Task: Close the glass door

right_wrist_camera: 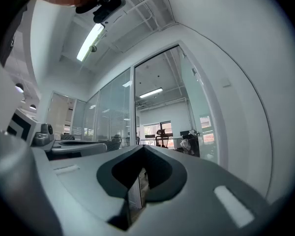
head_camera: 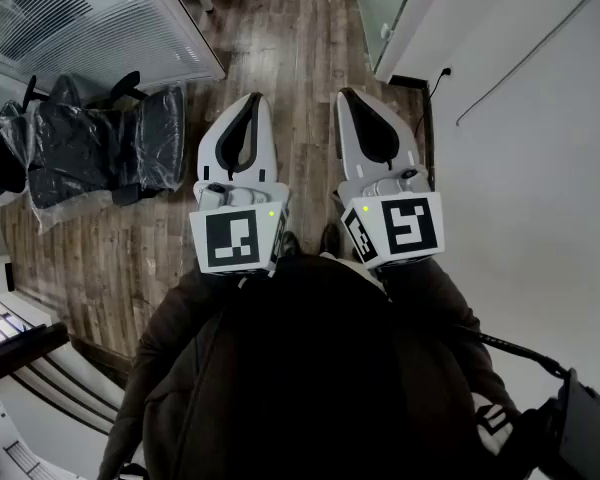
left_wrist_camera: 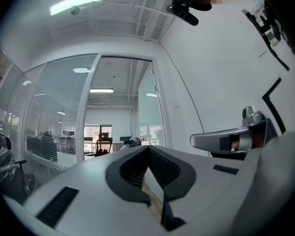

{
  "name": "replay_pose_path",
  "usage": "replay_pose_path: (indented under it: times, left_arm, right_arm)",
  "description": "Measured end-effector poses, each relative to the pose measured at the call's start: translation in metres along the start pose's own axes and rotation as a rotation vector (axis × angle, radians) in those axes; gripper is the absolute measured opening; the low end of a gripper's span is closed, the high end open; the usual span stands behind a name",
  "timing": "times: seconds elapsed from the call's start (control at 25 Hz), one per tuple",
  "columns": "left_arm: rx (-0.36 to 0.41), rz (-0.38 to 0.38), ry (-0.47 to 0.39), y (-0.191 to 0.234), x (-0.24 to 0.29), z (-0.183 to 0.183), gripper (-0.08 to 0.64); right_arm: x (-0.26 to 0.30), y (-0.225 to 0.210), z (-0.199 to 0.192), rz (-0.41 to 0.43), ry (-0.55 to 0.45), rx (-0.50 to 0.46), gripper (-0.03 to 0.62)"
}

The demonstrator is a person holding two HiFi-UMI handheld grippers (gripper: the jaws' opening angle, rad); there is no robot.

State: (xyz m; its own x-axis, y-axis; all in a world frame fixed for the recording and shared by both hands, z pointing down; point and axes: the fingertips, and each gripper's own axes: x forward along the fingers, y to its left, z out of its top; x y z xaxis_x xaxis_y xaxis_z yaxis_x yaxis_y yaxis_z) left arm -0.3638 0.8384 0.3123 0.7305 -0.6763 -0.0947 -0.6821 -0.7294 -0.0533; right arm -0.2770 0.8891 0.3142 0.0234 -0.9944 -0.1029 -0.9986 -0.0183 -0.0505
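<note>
The floor (head_camera: 300, 58) was laid in wood-look planks of mixed browns, running away towards the top of the head view. At the left stood a row of black office chairs (head_camera: 80, 153) wrapped in clear plastic, set close together. The tips of two dark shoes (head_camera: 329, 238) showed side by side near the middle. A dark skirting strip (head_camera: 427, 138) ran along the right edge, and a glazed partition with blinds (head_camera: 90, 18) rose from the boards at the upper left.
</note>
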Motion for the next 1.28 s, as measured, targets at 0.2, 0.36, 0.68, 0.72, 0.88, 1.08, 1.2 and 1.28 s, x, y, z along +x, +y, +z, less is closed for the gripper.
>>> replay_pose_path:
  times: [0.2, 0.36, 0.68, 0.72, 0.88, 1.08, 1.2, 1.28]
  left_arm:
    - [0.006, 0.014, 0.016, 0.004, -0.001, 0.000, -0.003]
    - [0.013, 0.014, 0.013, 0.007, -0.002, -0.002, -0.003]
    - [0.030, 0.017, 0.042, 0.006, -0.013, -0.010, -0.004]
    - [0.032, 0.020, 0.052, 0.005, -0.013, -0.013, -0.003]
    - [0.035, 0.053, 0.067, 0.015, 0.011, -0.016, -0.003]
    - [0.016, 0.064, 0.102, 0.042, 0.082, -0.052, -0.003]
    - [-0.015, 0.061, 0.093, 0.075, 0.118, -0.055, -0.003]
    - [-0.008, 0.044, 0.081, 0.095, 0.141, -0.052, -0.003]
  right_arm:
    - [0.001, 0.002, 0.000, 0.004, -0.001, 0.001, 0.000]
    - [0.003, 0.004, -0.003, 0.005, 0.001, 0.014, 0.002]
    - [0.003, 0.007, -0.004, 0.013, 0.007, -0.006, 0.002]
    - [0.003, 0.006, -0.005, 0.017, 0.009, -0.005, 0.002]
    - [0.025, -0.006, -0.009, 0.052, 0.005, 0.006, 0.002]
    - [0.096, -0.040, -0.037, 0.068, 0.023, 0.024, 0.002]
    - [0.141, -0.038, -0.037, 0.067, 0.025, 0.014, 0.002]
    - [0.169, -0.037, -0.033, 0.063, 0.013, 0.012, 0.002]
